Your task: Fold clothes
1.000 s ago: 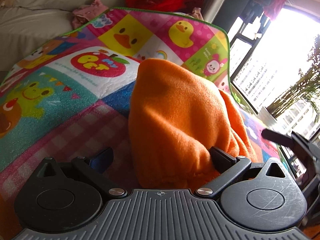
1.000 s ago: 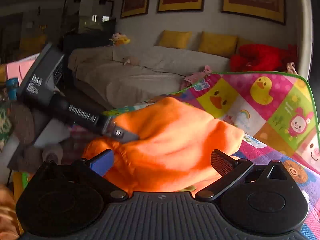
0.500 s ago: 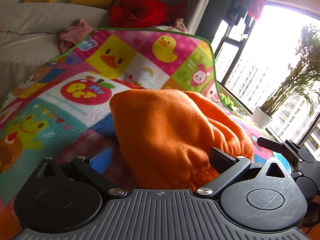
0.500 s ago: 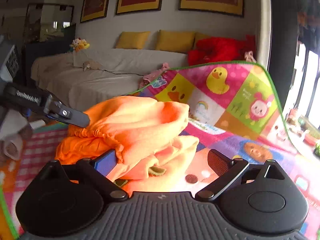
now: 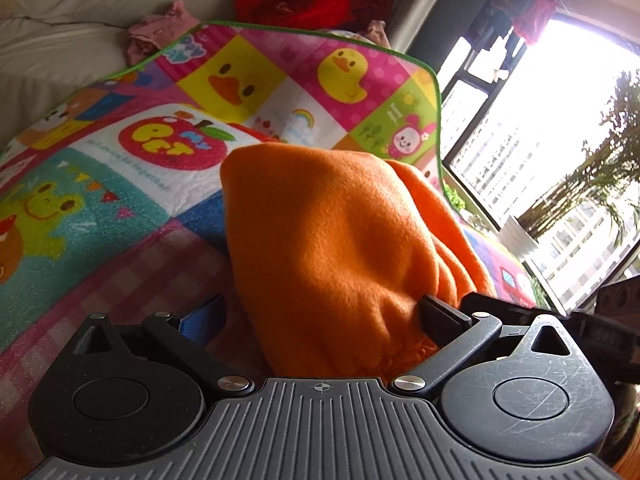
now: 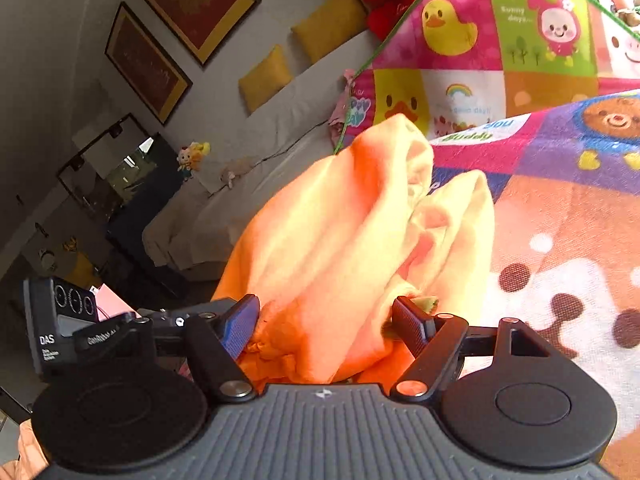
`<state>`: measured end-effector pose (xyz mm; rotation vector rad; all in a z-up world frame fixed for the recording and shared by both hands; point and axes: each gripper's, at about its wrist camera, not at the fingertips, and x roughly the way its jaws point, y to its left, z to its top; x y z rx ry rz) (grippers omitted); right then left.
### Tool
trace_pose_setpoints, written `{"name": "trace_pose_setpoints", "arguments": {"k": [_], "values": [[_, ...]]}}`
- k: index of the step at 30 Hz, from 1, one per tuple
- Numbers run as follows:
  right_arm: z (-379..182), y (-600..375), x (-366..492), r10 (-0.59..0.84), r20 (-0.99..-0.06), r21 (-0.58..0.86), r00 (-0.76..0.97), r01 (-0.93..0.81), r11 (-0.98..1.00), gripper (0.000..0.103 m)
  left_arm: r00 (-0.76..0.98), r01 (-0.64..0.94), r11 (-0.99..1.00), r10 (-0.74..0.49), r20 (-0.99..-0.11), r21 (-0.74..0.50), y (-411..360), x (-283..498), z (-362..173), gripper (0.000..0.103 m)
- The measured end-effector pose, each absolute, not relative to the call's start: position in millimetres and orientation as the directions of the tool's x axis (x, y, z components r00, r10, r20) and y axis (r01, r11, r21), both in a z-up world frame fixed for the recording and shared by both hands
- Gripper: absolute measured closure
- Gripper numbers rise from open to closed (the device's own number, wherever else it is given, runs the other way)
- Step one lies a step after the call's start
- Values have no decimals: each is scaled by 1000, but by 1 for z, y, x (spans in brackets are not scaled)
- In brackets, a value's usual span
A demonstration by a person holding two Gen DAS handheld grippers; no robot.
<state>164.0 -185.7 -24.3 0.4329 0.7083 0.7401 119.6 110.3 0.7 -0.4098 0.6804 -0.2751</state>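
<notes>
Bunched orange fleece garment [image 5: 332,248] lying on a multicoloured cartoon-print play mat [image 5: 120,184]. Left gripper [image 5: 320,316]: jaws wide, cloth between them, apparently touching only the right-hand finger [image 5: 442,318]. Right gripper [image 6: 326,320]: jaws have just been closing, garment [image 6: 352,232] between them, contact unclear.
</notes>
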Motion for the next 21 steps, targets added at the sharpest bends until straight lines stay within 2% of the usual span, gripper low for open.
{"name": "trace_pose_setpoints", "arguments": {"k": [2,7,10,15,21], "values": [[-25,-170,167,741,-425,560,520,-492,666,33,766,82,884,-351,-539,-460,121,116,4,0],[3,-149,168,731,-404,475,550,-557,681,72,803,22,869,-310,-509,-495,144,111,14,0],[19,-162,165,697,-375,446,610,-541,713,83,813,17,857,-312,-492,-515,150,111,18,0],[15,-207,157,621,-402,430,673,-460,777,87,804,36,845,-342,-487,-534,144,114,18,0],[-31,-250,156,473,-543,394,694,-287,873,87,763,113,858,-397,-509,-500,107,129,17,0]]}}
